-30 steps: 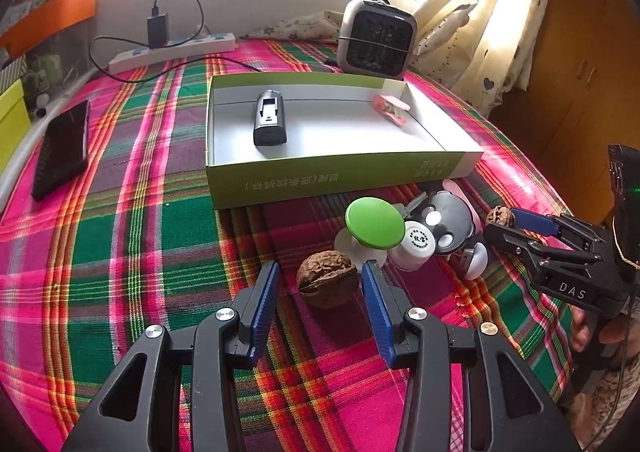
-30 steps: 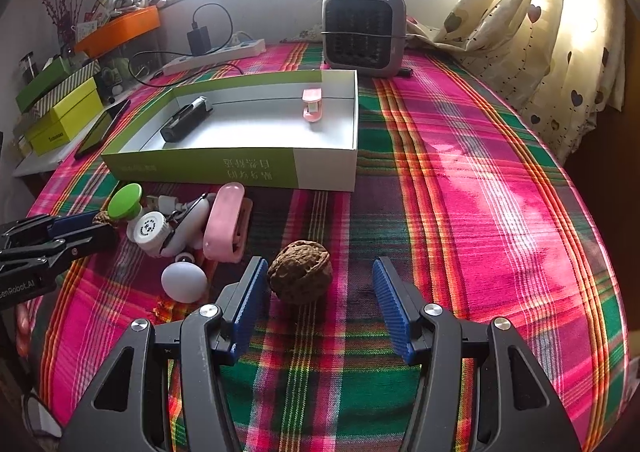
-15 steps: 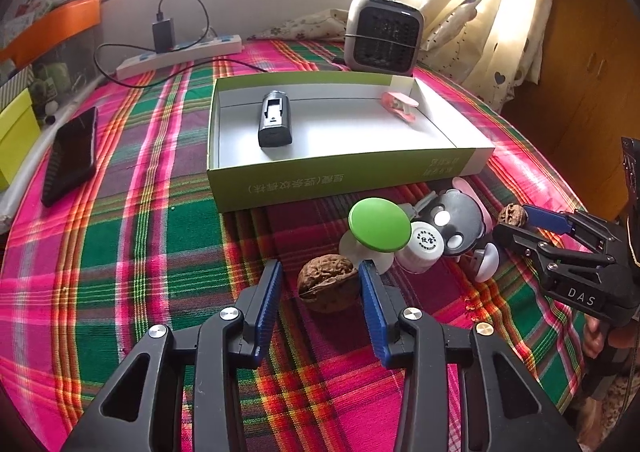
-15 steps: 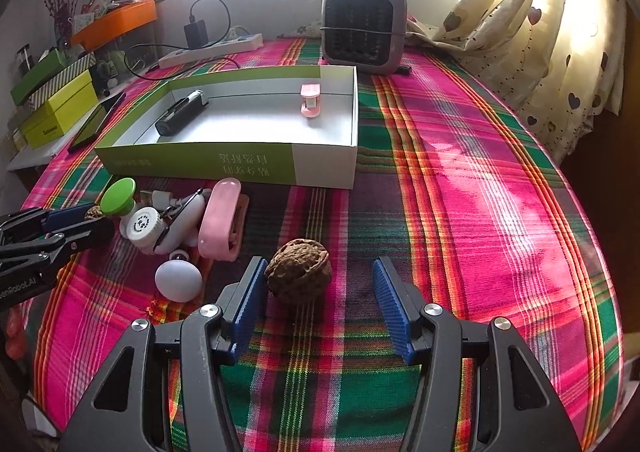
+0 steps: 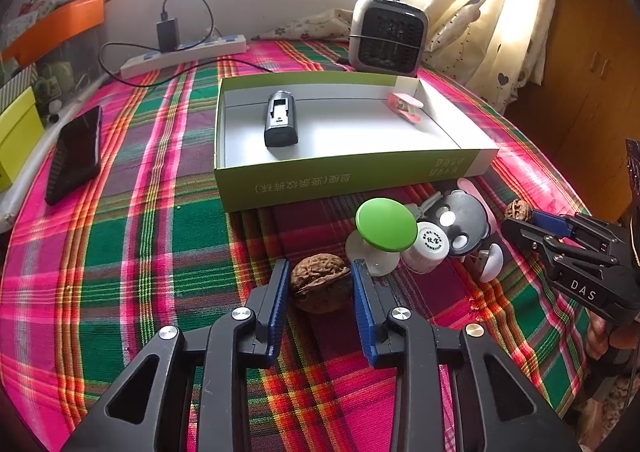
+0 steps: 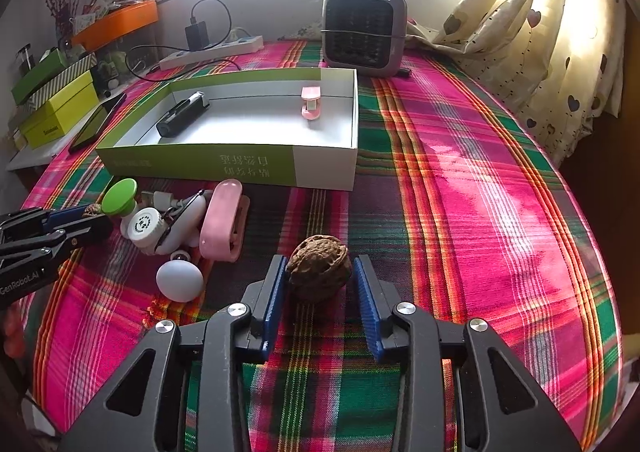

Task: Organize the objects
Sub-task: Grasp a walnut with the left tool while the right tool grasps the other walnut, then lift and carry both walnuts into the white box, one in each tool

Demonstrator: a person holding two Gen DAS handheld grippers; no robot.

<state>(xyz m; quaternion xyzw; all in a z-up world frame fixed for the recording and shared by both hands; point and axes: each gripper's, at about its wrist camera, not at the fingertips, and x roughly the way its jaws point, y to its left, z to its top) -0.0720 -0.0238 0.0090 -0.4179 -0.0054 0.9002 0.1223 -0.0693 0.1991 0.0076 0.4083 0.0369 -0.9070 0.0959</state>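
Note:
My left gripper [image 5: 320, 280] is shut on a brown walnut [image 5: 319, 283] resting on the plaid cloth. My right gripper [image 6: 319, 276] is shut on a second walnut [image 6: 319, 269]. Each walnut fills the gap between its blue pads. A pile of small items lies between the two: a green-capped piece [image 5: 386, 223], a white round jar [image 5: 428, 246], a pink clip holder [image 6: 224, 220] and a white egg shape [image 6: 179, 281]. The open green-and-white box [image 5: 340, 176] behind holds a black device [image 5: 280, 124] and a pink clip [image 5: 405, 106].
A grey heater [image 6: 364, 32] stands behind the box. A power strip [image 5: 184, 54] with cable lies at the back, a dark phone [image 5: 76, 152] at the left, yellow boxes [image 6: 60, 108] off the table's left edge. A curtain [image 6: 540, 24] hangs on the right.
Both grippers have closed inward onto their walnuts; the right one narrowed most. The left gripper has also moved slightly forward.

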